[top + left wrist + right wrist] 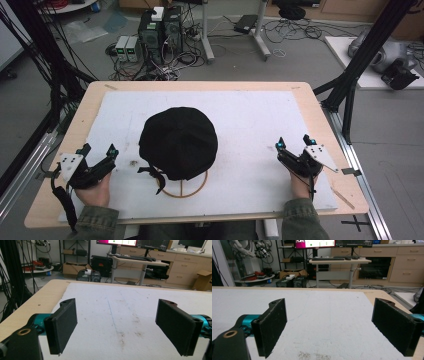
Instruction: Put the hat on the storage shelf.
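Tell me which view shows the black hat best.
The high view: the black hat sits whole on its wooden stand, mid-table on the white mat. Both gripper views look along open jaws at bare mat instead.

Black cap [178,142] hides most of — perhaps — a wooden stand [184,187].

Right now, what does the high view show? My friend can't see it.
A black hat sits on a round wooden stand in the middle of a white mat on a wooden table. A person's left gripper and right gripper rest open on either side, holding nothing.
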